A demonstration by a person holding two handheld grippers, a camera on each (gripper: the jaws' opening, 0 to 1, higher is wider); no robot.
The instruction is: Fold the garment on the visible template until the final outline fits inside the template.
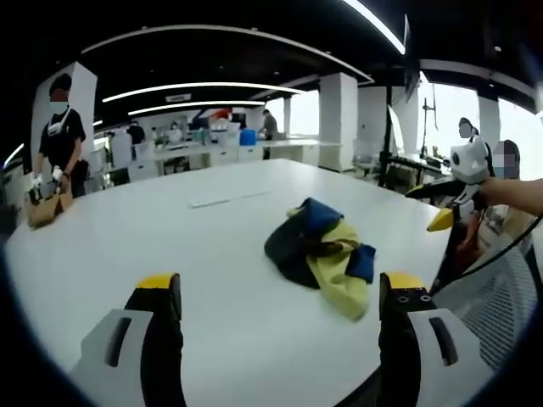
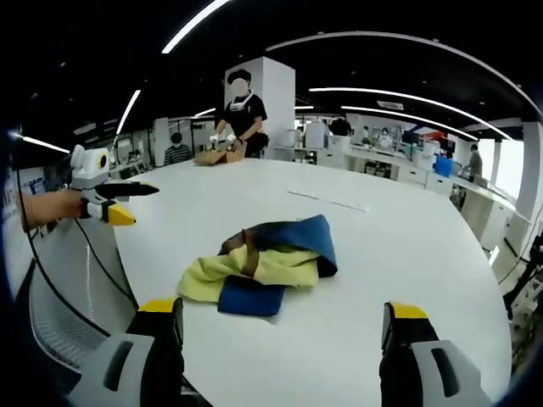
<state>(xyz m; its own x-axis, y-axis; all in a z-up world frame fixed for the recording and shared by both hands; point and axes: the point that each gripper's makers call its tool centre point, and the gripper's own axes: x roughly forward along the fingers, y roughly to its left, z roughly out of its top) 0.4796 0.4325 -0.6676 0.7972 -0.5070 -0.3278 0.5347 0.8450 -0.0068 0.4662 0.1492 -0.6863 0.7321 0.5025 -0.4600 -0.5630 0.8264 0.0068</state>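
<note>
While the garment (image 2: 261,264) lies crumpled on the tabletop (image 2: 407,254) | both my claws released, empty | soft, light, floppy | I'd pinch a yellow edge.

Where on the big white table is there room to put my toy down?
Bare tabletop lies between the crumpled garment and the thin marks farther out, and beyond them toward the cardboard box. The garment's own spot is crowded.
</note>
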